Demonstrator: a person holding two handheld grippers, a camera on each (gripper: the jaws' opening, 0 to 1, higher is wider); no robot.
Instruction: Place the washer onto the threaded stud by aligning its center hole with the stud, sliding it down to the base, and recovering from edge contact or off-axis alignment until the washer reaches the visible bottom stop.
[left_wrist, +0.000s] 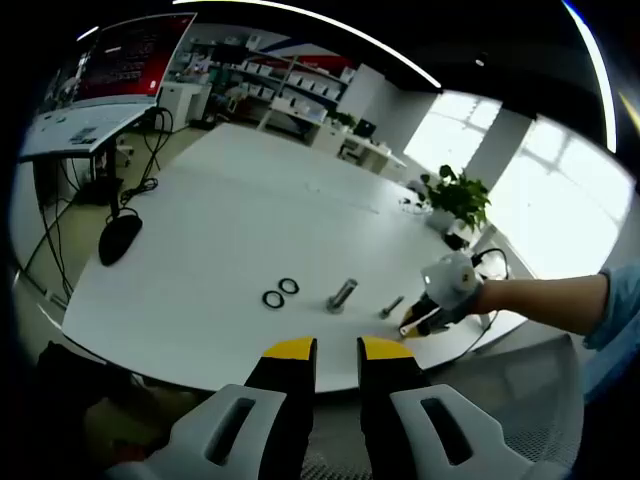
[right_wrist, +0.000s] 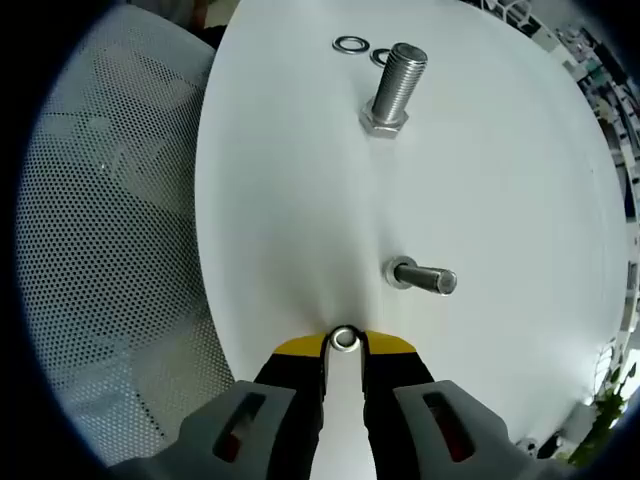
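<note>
A large threaded stud stands upright on its hex head on the white table; in the left gripper view the stud is mid-table. My right gripper is shut on a small metal washer, held between its yellow tips short of the stud. In the left gripper view a hand holds the right gripper low over the table's near right edge. My left gripper hangs open before the table edge, nothing between its jaws. Two loose washers lie left of the stud.
A smaller bolt lies on its side between my right gripper and the stud. A grey mesh chair stands beside the table. A black mouse rests at the table's left edge and a potted plant at the far right.
</note>
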